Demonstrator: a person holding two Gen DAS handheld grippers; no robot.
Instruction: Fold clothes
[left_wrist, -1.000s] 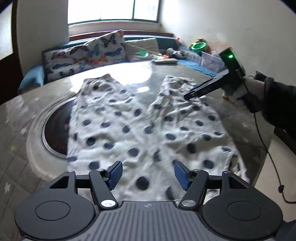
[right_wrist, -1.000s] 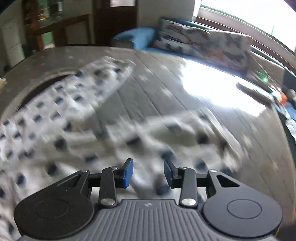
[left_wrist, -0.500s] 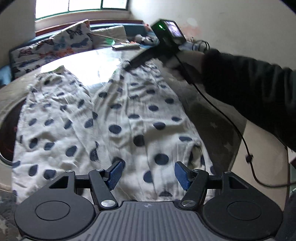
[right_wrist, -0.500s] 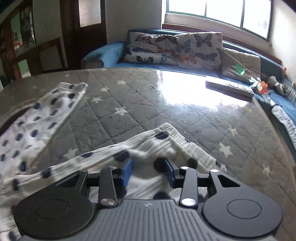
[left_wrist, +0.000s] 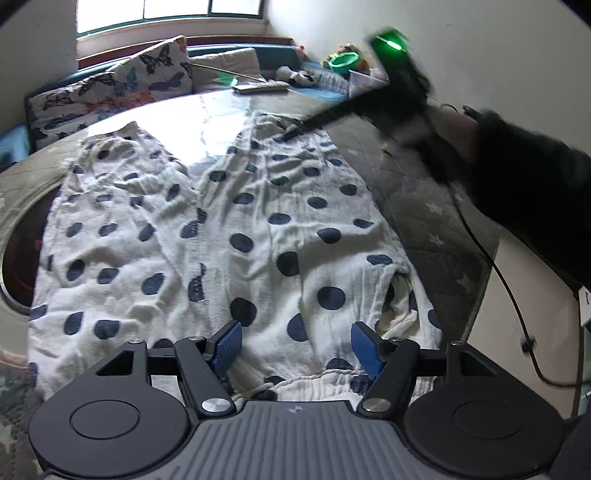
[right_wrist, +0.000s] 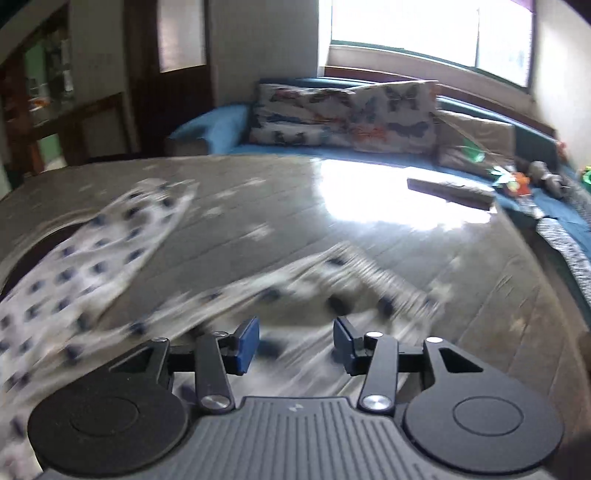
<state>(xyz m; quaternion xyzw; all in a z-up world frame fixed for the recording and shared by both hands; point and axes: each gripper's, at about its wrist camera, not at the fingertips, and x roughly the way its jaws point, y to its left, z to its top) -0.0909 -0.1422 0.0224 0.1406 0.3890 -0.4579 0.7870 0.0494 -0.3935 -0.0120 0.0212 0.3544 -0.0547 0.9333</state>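
Note:
White trousers with dark blue dots (left_wrist: 229, 229) lie spread flat on the grey quilted table (left_wrist: 424, 221), waistband near me, two legs pointing away. My left gripper (left_wrist: 295, 345) is open, just above the waistband. My right gripper (right_wrist: 295, 341) is open over the far end of the right trouser leg (right_wrist: 332, 284); that view is motion-blurred. It also shows in the left wrist view (left_wrist: 299, 129), fingertips at the right leg's cuff, held by a black-sleeved arm (left_wrist: 517, 192).
A round dark inset (left_wrist: 18, 258) lies in the table at left, partly under the trousers. A sofa with butterfly cushions (left_wrist: 122, 85) stands behind the table. A remote-like flat box (right_wrist: 450, 192) lies at the far edge. A cable (left_wrist: 509, 295) hangs at right.
The right gripper has opened wider and pulled back a little from the right leg's cuff, moving fast. The left gripper has shifted slightly over the waistband and stays open.

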